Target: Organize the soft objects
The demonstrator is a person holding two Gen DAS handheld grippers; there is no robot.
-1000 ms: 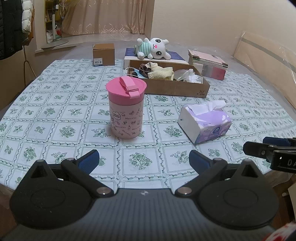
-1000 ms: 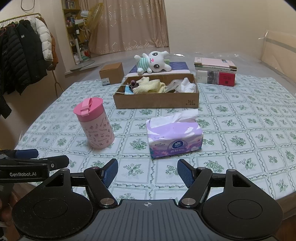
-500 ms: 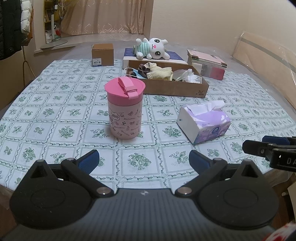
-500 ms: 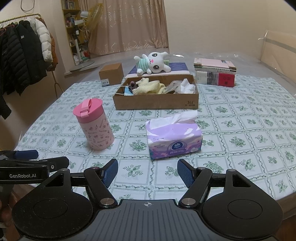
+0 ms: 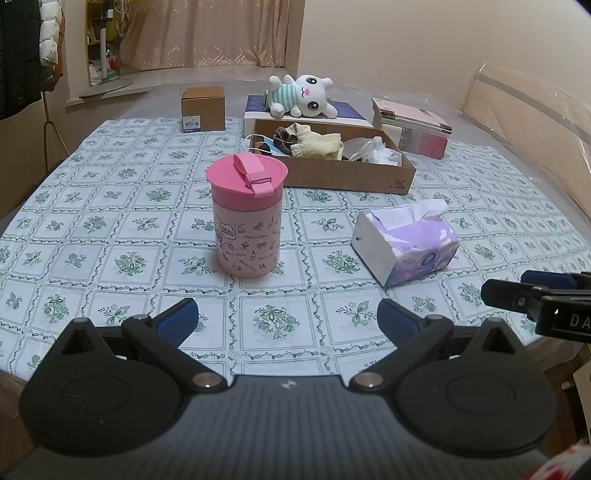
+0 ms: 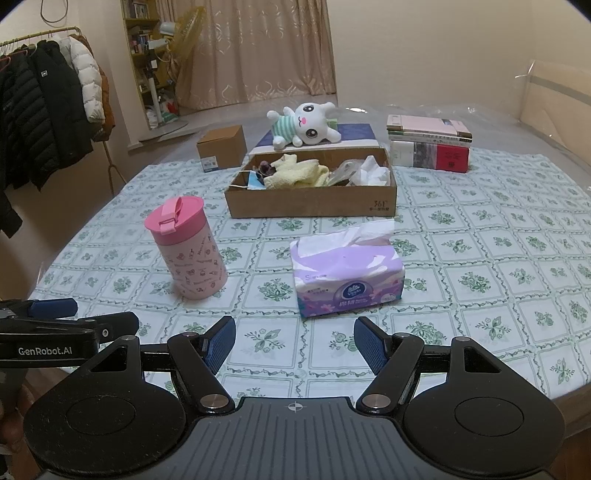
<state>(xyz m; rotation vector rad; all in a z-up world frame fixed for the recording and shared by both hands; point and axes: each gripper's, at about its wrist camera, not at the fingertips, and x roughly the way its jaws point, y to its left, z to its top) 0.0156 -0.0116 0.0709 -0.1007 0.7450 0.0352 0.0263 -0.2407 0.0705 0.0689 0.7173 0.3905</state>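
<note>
1. Left gripper [image 5: 286,317]: jaws apart, empty, over the near table edge.
2. Pink lidded plastic tumbler [image 6: 186,247]: upright, ten o'clock of right gripper.
3. Purple soft tissue pack [image 6: 347,275]: twelve o'clock of right gripper.
4. Right gripper [image 6: 294,345]: jaws apart, empty.
5. White plush rabbit [image 6: 306,125]: lying beyond the brown cardboard tray [image 6: 310,203].

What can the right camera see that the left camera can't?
Only the right view shows the whole coat rack, a bookshelf and a fan. Only the left view shows the white end of the tissue pack. Both show the pink cup, the cardboard tray, the plush bunny and each open tool.
</note>
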